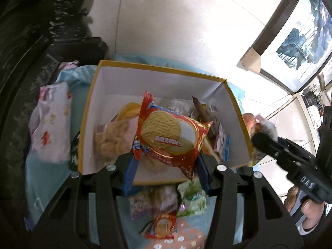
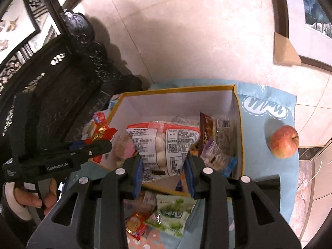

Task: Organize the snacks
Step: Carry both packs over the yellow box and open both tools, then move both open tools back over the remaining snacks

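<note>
Above the yellow-rimmed box (image 1: 132,68), at about six o'clock in the left wrist view, the left gripper (image 1: 166,166) is clamped on a red cookie packet (image 1: 170,137). Its long axis runs from eleven o'clock down to five, printed face up, showing two round embossed biscuits and a red label strip whose characters are too blurred to read. From the right wrist view this gripper's side reads "GenRobot.AI". At three to four o'clock in the left view the right gripper's body shows the letters "DAS".

Over the same box (image 2: 238,112), the right gripper (image 2: 165,166) is closed on a clear rice-cracker bag (image 2: 164,145) held back side up, small print and tables illegible, long axis roughly twelve to six. A brown packet with a barcode (image 2: 223,123) stands behind it. On the blue cloth (image 2: 259,161), a red apple (image 2: 284,141) sits at three o'clock, well apart from the box. A green packet (image 2: 176,213) lies near six o'clock.
</note>
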Action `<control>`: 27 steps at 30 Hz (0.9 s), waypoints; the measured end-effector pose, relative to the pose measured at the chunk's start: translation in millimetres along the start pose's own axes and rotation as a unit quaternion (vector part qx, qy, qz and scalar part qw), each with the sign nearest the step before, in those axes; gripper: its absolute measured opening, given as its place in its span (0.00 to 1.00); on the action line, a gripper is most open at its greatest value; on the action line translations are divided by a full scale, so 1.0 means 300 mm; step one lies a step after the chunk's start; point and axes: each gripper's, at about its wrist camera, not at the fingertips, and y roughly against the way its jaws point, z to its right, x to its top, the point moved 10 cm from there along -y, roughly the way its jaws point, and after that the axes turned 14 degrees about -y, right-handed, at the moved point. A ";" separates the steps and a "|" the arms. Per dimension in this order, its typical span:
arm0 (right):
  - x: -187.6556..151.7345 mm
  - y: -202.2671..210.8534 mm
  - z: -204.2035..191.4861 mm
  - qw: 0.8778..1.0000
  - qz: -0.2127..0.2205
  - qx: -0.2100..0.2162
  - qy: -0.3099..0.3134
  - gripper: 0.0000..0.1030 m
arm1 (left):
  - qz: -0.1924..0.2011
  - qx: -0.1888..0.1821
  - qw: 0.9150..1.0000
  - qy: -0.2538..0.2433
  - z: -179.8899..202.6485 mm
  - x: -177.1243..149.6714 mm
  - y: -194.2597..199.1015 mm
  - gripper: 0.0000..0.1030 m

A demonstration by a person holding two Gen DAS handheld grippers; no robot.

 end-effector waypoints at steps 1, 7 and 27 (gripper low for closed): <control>0.005 -0.020 0.008 1.000 -0.002 -0.004 -0.003 0.34 | -0.003 -0.001 1.000 0.000 0.003 0.012 -0.023 0.50; 0.008 -0.134 0.069 0.999 -0.029 -0.030 -0.029 0.66 | -0.020 0.027 0.999 0.040 -0.052 0.017 -0.126 0.81; -0.255 0.017 0.133 0.998 -0.038 -0.054 -0.011 0.69 | -0.076 0.026 0.995 0.055 -0.038 -0.299 -0.029 0.91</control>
